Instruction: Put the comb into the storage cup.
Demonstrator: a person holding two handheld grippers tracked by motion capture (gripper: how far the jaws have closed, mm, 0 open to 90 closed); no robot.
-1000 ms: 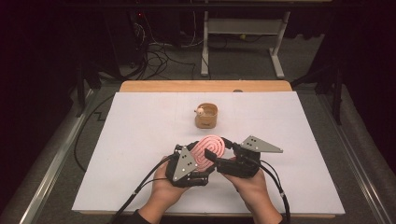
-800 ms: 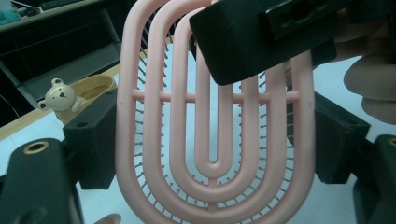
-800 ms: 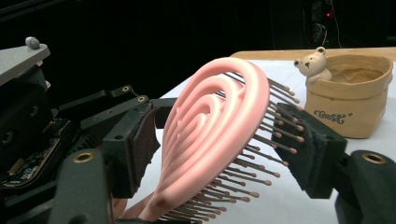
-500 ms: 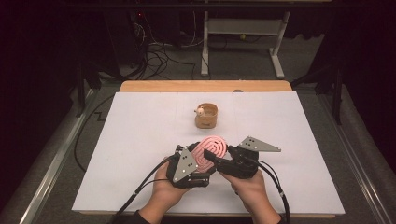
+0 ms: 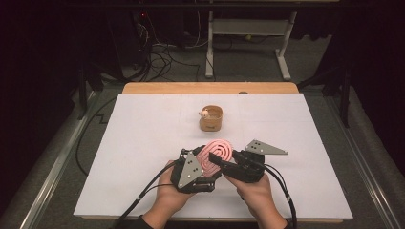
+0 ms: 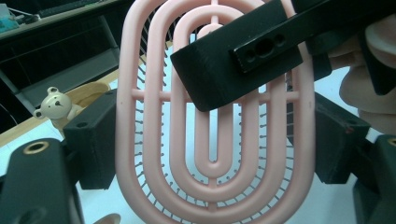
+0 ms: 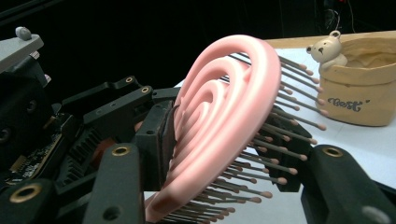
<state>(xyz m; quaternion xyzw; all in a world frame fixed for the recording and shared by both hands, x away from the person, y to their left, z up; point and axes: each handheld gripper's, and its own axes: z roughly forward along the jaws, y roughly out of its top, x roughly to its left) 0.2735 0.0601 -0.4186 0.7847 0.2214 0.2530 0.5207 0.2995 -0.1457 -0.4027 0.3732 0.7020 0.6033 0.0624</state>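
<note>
Brush (image 5: 218, 151): clamped in your left gripper (image 5: 203, 164), right gripper (image 5: 217, 160) just closing across its head; squeeze unevenly and it twists loose.

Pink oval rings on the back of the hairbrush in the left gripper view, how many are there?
4, nested: the hairbrush's outermost ring forms the rim, two sit inside it, and the narrowest loops round the central slot. The right tongs cover part of the upper middle, so something small could be hidden there.

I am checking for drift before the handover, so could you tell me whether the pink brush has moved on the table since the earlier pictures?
No. The pink brush sits at the same spot below the tan cup in the high view.
</note>
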